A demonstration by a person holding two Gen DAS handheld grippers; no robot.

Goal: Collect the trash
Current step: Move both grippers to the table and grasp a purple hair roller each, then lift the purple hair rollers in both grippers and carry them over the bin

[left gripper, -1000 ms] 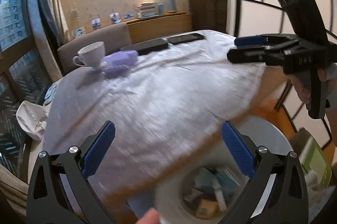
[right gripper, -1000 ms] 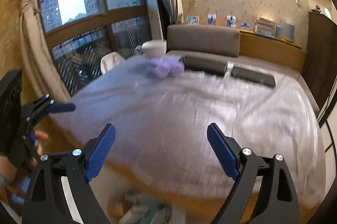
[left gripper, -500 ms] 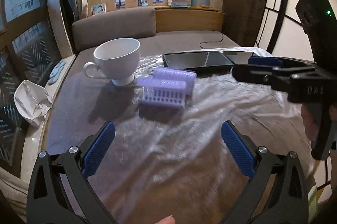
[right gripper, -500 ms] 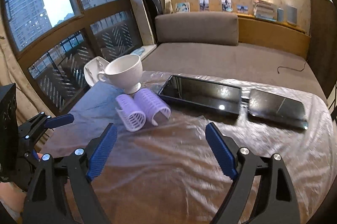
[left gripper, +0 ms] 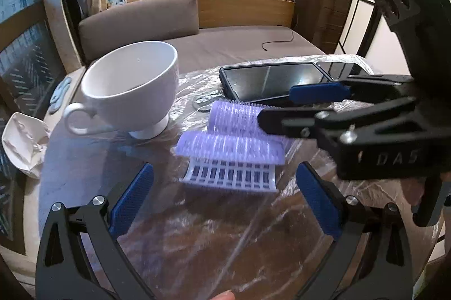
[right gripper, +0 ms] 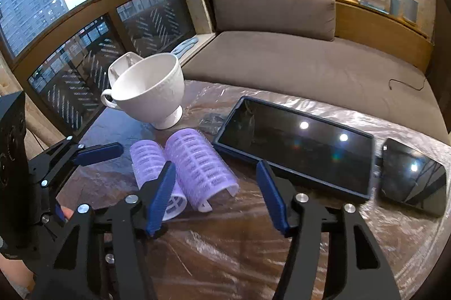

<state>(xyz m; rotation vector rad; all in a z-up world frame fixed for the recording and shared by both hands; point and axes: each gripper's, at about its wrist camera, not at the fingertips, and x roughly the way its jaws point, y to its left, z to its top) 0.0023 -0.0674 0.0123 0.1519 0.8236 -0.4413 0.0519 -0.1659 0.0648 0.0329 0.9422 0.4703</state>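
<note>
While both grippers hang over the bench, nothing sits between either pair of fingers.
Bench (right gripper: 225, 257): round, brown, under wrinkled clear plastic film.
Rollers (right gripper: 194, 167): two lilac hair rollers, lying side by side and touching, near the bench's middle, just in front of the cup; the one nearer the tablet is split open along its length.
Cup (left gripper: 132, 85): white, footed, upright, handle towards the window.
Tablet (right gripper: 293, 147): dark screen up, just beside the rollers, on the sofa side.
Phone (right gripper: 413, 177): dark, flat, just beyond the tablet's far end.
Left gripper (left gripper: 225, 198): fingers wide, nothing between them, pointing down at the rollers from the bench's near side, clear of them.
Right gripper (right gripper: 217, 195): fingers partly closed, having just been narrowing; nothing gripped; left pad overlaps the nearer roller in view, contact cannot be told.
Crumpled paper (left gripper: 22, 142): white, off the bench edge by the window.
Sofa (right gripper: 296, 57): brown, behind the bench.
</note>
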